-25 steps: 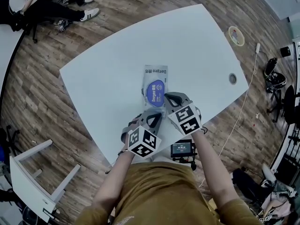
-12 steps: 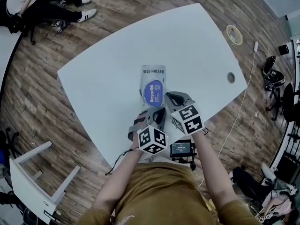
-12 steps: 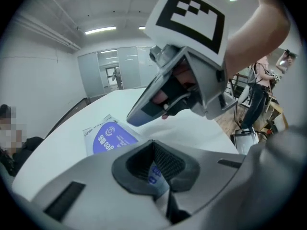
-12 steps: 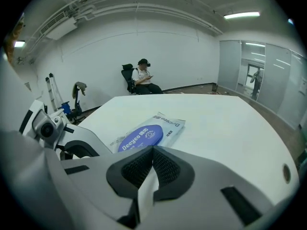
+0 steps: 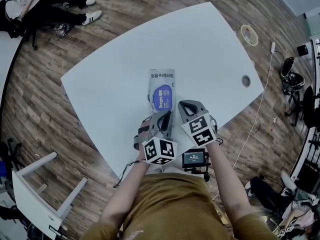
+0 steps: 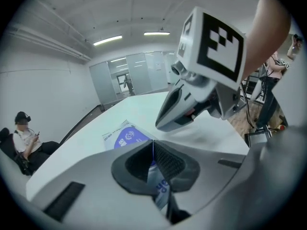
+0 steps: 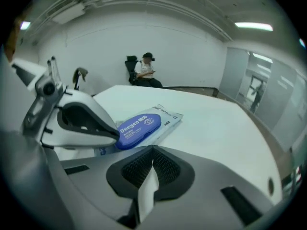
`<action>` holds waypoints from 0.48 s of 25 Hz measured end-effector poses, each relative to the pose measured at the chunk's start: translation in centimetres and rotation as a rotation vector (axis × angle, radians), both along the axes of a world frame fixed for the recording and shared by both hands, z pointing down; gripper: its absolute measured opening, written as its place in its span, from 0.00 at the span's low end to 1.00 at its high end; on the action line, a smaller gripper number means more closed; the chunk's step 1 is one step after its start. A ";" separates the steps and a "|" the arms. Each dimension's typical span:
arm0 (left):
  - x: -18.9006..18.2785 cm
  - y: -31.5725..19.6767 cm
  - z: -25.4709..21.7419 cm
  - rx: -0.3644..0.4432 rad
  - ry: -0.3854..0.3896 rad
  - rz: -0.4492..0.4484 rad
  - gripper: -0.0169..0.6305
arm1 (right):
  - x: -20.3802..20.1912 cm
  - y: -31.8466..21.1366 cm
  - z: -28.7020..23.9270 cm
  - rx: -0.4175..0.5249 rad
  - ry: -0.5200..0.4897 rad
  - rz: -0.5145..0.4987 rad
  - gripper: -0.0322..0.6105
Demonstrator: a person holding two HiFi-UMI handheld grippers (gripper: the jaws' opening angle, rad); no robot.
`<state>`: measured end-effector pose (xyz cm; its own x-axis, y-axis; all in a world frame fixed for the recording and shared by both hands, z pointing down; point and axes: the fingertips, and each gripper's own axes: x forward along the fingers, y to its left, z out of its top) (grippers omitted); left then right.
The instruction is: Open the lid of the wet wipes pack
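Note:
A white wet wipes pack [image 5: 162, 79] with a blue oval lid [image 5: 163, 97] lies flat on the white table [image 5: 110, 79], the lid down. My left gripper [image 5: 166, 114] is at the pack's near end, its tip beside the lid's near edge [image 7: 125, 130]. Its pads [image 6: 165, 159] meet in a thin line and the pack's print shows through the gap behind them. My right gripper [image 5: 184, 105] hovers just right of the pack, jaws shut and empty [image 7: 153, 153]. In the left gripper view its nose [image 6: 163, 122] hangs over the table beside the pack [image 6: 123, 137].
A small device with a screen [image 5: 195, 159] sits at the table's near edge under my hands. A tape roll [image 5: 249, 35] and a round cable hole [image 5: 245, 81] are at the far right. A seated person [image 7: 145, 71] is beyond the table. A white frame [image 5: 35, 186] stands lower left.
My left gripper has swung right and forward to the pack's near end, its marker cube turning. The right gripper has barely shifted. The lid stays down.

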<state>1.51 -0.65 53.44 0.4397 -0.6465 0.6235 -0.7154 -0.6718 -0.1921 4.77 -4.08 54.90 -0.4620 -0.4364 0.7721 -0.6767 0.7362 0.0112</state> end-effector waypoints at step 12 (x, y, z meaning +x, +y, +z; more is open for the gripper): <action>-1.2 1.2 0.0 -0.029 0.041 -0.023 0.04 | -2.8 0.0 0.9 0.222 0.279 -0.336 0.06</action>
